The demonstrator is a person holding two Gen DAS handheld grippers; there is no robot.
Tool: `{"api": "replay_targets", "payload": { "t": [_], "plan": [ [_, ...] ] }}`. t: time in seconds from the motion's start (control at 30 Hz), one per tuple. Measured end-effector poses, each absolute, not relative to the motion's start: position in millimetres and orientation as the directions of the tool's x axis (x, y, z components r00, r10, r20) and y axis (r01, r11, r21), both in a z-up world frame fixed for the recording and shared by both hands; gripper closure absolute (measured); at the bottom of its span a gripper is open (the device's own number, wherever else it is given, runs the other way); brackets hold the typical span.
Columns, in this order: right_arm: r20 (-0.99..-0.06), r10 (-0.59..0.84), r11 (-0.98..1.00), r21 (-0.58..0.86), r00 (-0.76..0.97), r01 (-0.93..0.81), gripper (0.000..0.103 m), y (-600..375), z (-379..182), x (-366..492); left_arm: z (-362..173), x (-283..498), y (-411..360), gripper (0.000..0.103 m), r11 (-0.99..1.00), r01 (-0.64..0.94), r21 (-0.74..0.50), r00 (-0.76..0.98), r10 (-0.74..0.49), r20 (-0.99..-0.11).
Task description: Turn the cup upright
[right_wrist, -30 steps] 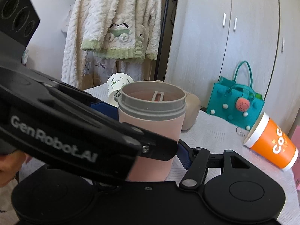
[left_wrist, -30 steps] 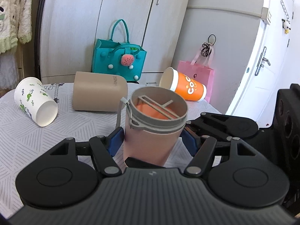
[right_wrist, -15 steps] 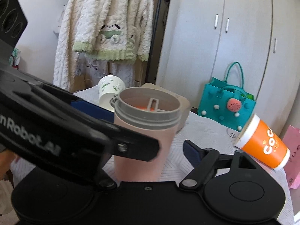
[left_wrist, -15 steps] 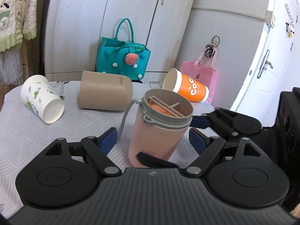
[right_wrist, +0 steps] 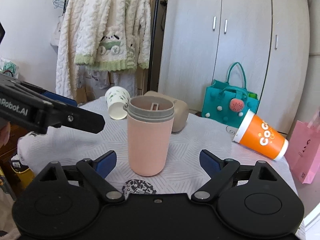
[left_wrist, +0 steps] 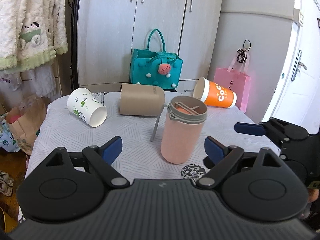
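Now we have the pink cup (left_wrist: 181, 134) standing upright on the table (left_wrist: 130, 136), free of both tools. Our left gripper (left_wrist: 163, 147) is released, with its blue pads (left_wrist: 112, 147) wide on each side of the cup and not touching it. Our right gripper (right_wrist: 157, 161) is released too, and the cup sits just ahead of it, between the spread pads (right_wrist: 105, 161).

We judge that the flip of this cup is done and the step in hand is the letting go. Three more cups lie on their sides farther ahead: a white cup (left_wrist: 87, 108) to the left, a beige cup (left_wrist: 142, 102) behind the pink one, and an orange cup (left_wrist: 217, 97) to the right. The next move probably calls for us to pull clear without knocking the pink cup, then reach for one lying cup across its body.

The left view shows inside the pink cup, where there is an orange bottom and a grey strap (left_wrist: 157, 124) hanging to the table. The right view hides these, but it shows the left gripper from the side and the cup's straight wall.
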State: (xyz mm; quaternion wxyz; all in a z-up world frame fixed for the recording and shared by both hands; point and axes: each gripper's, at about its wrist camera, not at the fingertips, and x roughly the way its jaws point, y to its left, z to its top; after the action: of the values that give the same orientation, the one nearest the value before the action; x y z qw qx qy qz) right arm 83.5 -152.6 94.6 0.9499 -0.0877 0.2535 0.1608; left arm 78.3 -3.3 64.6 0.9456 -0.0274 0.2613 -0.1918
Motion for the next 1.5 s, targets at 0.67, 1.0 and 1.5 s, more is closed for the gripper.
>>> {"api": "replay_targets", "payload": {
  "t": [0.67,1.0,1.5],
  "plan": [
    [-0.390,0.119,0.982,-0.090,0.913,-0.167,0.003,-157.1,112.3,9.6,70.1,22.5,9.4,0.001,0.955,0.266,-0.129,0.850,-0.296,-0.435],
    [-0.361,0.054,0.996,-0.045,0.931,-0.075,0.002,-159.5,111.6,-11.1,65.0,-3.7,18.8,0.000,0.955,0.249,-0.159,0.876,-0.293,-0.383],
    [-0.299,-0.014,1.000,0.005,0.954,0.016,0.002,-170.2,104.0,-26.9,52.3,-11.1,16.7,0.000,0.949,0.268,-0.164,0.893,-0.309,-0.328]
  ]
}}
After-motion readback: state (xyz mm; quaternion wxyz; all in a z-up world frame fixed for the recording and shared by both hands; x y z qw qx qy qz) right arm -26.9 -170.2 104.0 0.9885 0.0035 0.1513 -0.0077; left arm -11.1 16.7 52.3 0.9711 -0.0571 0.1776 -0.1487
